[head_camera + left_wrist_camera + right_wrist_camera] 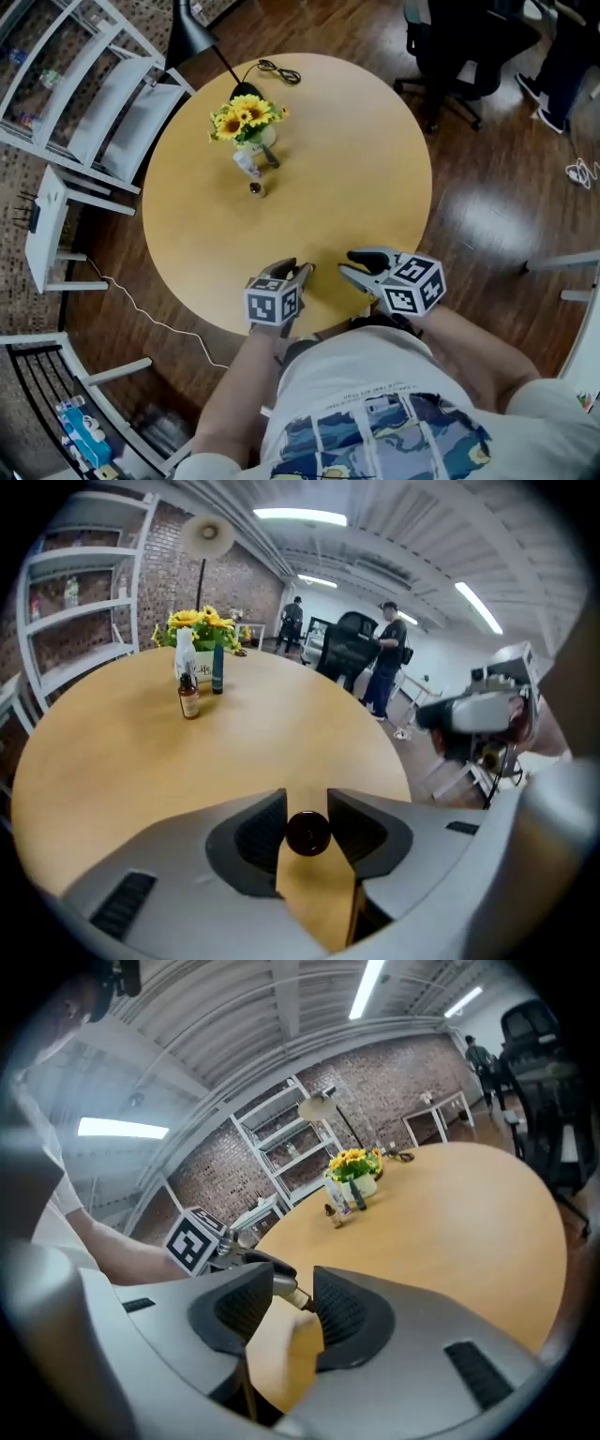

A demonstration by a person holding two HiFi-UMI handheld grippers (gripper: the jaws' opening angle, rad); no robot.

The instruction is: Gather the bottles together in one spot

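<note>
Head view: the round table carries a vase of sunflowers on its far side. Three bottles stand close together just in front of the vase: a white bottle, a dark blue bottle and a little brown bottle. Well apart from them, over the table's near edge, the left claw and the right claw point towards each other with a gap between their tips.

Left gripper view: the left claw pinches a small dark bottle, seen end-on as a dark disc, with a pad touching it on either side. Far across the table, the brown bottle, dark blue bottle and white bottle stand beside the sunflowers.

Right gripper view: the right claw is spread, its pads pressing on nothing. Through the gap shows the small dark bottle, sticking out of the left claw, whose marker cube sits behind. The other three bottles stand together by the sunflowers, far across the table.
</note>
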